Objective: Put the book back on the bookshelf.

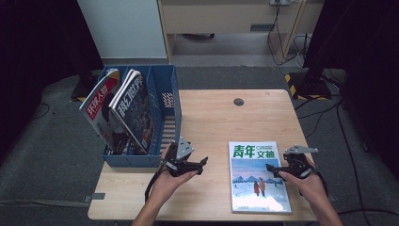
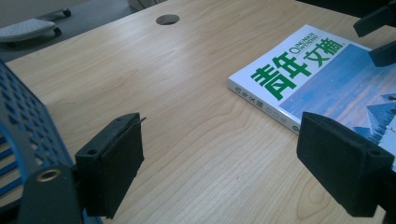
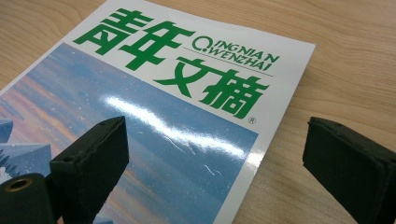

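Note:
A magazine (image 1: 258, 176) with a green title and a blue snowy cover lies flat on the right part of the wooden table (image 1: 211, 117). My left gripper (image 1: 203, 165) is held just above the table between the blue rack and the magazine, pointing right. Its jaws are open with nothing between them, and past them lie the bare wood (image 2: 196, 93) and the magazine's spine (image 2: 261, 100). My right gripper (image 1: 270, 169) hovers open over the magazine's right edge, pointing left. In the right gripper view the cover (image 3: 154, 107) lies under the left jaw and the cover's edge runs between the jaws.
A blue file rack (image 1: 164, 122) stands at the table's left edge; its wall (image 2: 23, 121) is close beside the left gripper. Two magazines (image 1: 99, 101) (image 1: 134, 106) lean inside it. A cable hole (image 1: 239, 101) sits near the far edge. Cables and furniture lie beyond the table.

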The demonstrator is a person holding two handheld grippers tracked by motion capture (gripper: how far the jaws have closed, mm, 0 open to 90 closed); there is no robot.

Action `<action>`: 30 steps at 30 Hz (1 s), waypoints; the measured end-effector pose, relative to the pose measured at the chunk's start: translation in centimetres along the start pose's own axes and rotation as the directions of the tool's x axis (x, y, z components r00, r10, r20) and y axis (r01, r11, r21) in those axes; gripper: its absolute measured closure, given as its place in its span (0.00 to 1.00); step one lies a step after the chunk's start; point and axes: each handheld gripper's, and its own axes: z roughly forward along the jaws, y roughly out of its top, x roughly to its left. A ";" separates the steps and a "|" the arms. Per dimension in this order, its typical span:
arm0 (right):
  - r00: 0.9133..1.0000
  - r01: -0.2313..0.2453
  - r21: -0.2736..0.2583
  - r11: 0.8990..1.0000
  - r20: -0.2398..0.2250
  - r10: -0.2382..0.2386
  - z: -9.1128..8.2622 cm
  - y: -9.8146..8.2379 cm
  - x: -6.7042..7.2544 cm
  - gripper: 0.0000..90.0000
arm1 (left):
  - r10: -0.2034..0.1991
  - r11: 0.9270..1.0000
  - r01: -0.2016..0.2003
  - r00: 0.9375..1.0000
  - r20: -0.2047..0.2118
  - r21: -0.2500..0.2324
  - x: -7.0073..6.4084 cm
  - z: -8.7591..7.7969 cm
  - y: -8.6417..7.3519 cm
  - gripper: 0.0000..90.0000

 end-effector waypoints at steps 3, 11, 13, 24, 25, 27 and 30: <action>1.000 -0.002 0.006 1.000 -0.001 0.002 0.0 0.0 -0.1 0.08 | 0.004 1.000 -0.004 1.000 0.011 0.012 -0.4 0.7 0.2 0.16; 1.000 -0.001 0.017 1.000 -0.008 0.001 0.2 -0.1 -0.1 0.07 | 0.050 0.996 -0.054 0.997 0.053 0.066 -1.8 3.4 0.9 0.16; 1.000 -0.002 0.021 1.000 -0.005 0.002 0.3 -0.2 -0.3 0.07 | 0.057 0.995 -0.062 0.997 0.059 0.078 -2.1 4.1 1.1 0.16; 1.000 -0.014 0.046 0.999 -0.020 0.015 0.6 -0.3 -0.5 0.06 | 0.038 0.992 -0.050 0.995 0.094 0.120 -3.6 7.2 0.4 0.16; 1.000 -0.016 0.047 0.999 -0.021 0.017 0.6 -0.3 -0.5 0.06 | 0.034 0.991 -0.046 0.995 0.098 0.122 -3.9 7.3 0.2 0.16; 0.999 -0.016 0.053 0.998 -0.035 0.018 0.7 -0.4 -0.5 0.06 | 0.031 0.991 -0.044 0.994 0.105 0.123 -4.3 7.4 -0.2 0.16; 0.999 -0.012 0.062 0.998 -0.044 0.015 0.9 -0.4 -0.4 0.06 | 0.027 0.992 -0.040 0.994 0.105 0.121 -4.8 7.6 -0.9 0.16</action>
